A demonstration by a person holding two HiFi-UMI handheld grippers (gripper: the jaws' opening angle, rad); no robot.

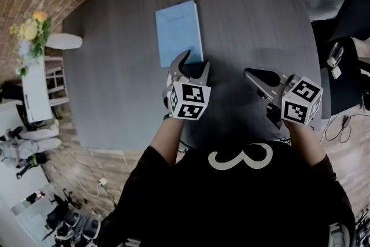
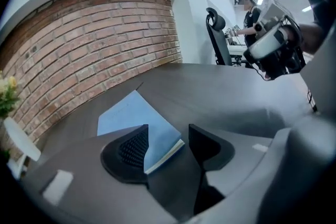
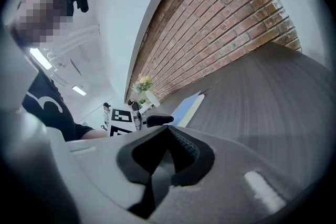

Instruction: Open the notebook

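1. Two grippers, the left gripper (image 1: 195, 63) and the right gripper (image 1: 254, 73), out in front of a black shirt (image 1: 243, 182) with a white numeral on it, each carrying a marker cube (image 1: 188, 100) at its rear.
2. On the left gripper, jaws wide apart and tilted down at the near end of the notebook (image 1: 178, 32). In the left gripper view, the notebook's near right corner sits in the gap between the two pads, with the pale page edges showing. Neither pad presses on it. Cannot tell whether a pad touches the cover.
3. On the right gripper, jaws together at the tips with nothing between them. Held over bare worktop (image 1: 115, 66), to the right of the notebook and apart from it.
4. Light blue notebook closed and flat on the dark grey worktop, long sides running away from the person, roughly mid-surface, with open worktop all round its far end.
5. Past the far edge of the worktop, a curved brick wall (image 2: 94, 44), with yellow flowers (image 1: 32, 26) off to the left.
6. Farthest back in the left gripper view, a black office chair (image 2: 218, 34) and a standing person (image 2: 247, 8) under ceiling lights.
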